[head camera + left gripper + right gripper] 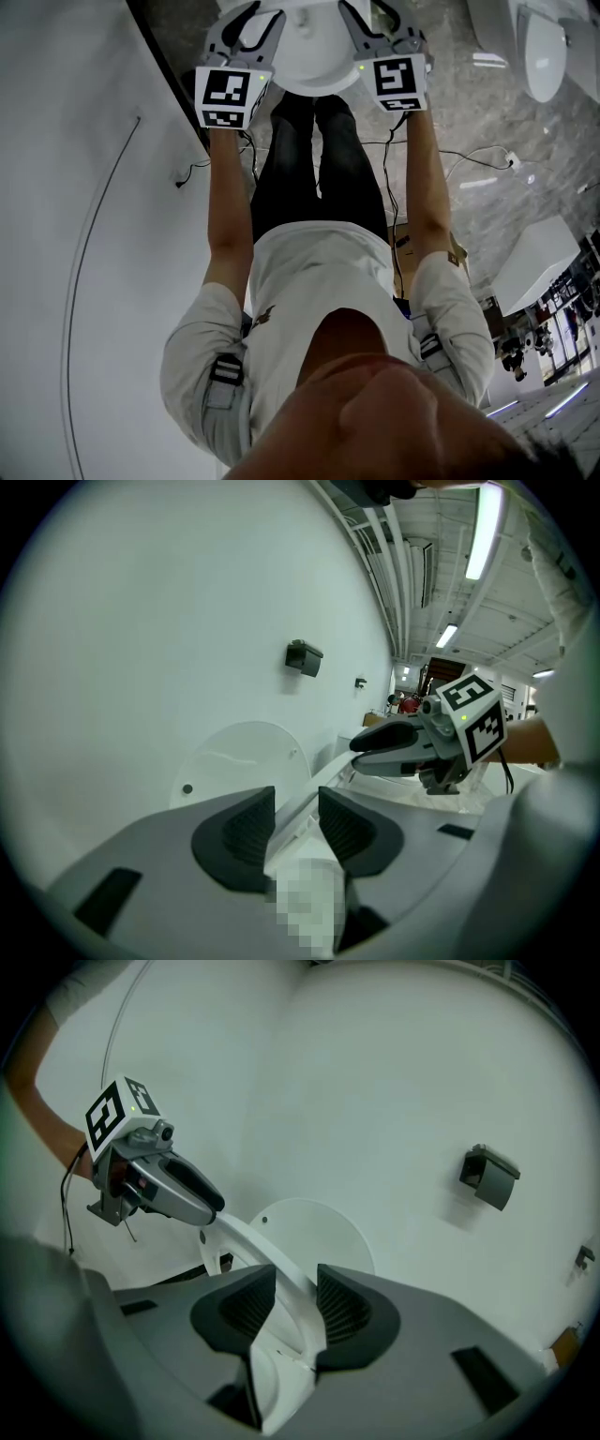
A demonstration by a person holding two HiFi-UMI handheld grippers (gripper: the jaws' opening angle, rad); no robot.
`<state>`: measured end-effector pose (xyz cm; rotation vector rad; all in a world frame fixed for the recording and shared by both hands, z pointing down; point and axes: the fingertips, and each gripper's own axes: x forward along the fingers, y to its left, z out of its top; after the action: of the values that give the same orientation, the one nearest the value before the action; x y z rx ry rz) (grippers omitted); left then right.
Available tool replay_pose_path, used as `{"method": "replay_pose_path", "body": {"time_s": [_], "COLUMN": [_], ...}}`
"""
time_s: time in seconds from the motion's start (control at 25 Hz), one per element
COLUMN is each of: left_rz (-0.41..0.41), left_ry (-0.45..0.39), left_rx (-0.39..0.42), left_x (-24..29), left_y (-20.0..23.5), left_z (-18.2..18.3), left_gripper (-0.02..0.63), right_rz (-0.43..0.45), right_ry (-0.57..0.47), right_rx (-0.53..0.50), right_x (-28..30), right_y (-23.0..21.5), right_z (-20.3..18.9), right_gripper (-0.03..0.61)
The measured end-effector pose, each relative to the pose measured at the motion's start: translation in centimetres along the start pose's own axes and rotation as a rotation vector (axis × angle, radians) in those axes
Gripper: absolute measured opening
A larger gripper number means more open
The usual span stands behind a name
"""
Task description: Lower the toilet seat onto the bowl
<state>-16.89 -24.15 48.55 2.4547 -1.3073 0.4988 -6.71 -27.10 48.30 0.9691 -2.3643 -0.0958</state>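
1. A plain white wall (375, 1072) fills the background of both gripper views; a grey marbled floor (469, 122) lies below.
2. A person in a white short-sleeved shirt and dark trousers (319, 309) stands over a white ceramic toilet bowl (309, 58), arms stretched forward.
3. The round white toilet lid (319, 1232) stands upright against the wall.
4. The curved white plastic toilet seat (247, 1238) is tipped forward of the lid and spans from one gripper to the other. Whether it rests on the bowl cannot be told.
5. The grey left gripper (296, 825) has its jaws parted, with the seat's rim running through the gap.
6. The grey right gripper (295, 1302) is also parted, with the opposite rim lying close between its ribbed dark pads (246, 1309).
7. A small dark grey box-shaped fixture (489, 1177) is mounted on the wall.
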Motion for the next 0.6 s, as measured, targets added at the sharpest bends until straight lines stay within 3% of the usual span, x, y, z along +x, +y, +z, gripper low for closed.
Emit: {"method": "replay_pose_path", "body": {"time_s": [0.6], "left_rz": [0.030], "left_ry": [0.022], "left_rx": [-0.066], "left_x": [-1.4], "left_y": [-3.4], "left_z": [-1.7], "left_gripper": [0.155], "right_rz": [0.083], "right_ry": [0.002], "right_rx": [-0.005], "right_x": [-3.3], "right_y": [2.0], "right_z": [-2.2], "right_gripper": [0.158]}}
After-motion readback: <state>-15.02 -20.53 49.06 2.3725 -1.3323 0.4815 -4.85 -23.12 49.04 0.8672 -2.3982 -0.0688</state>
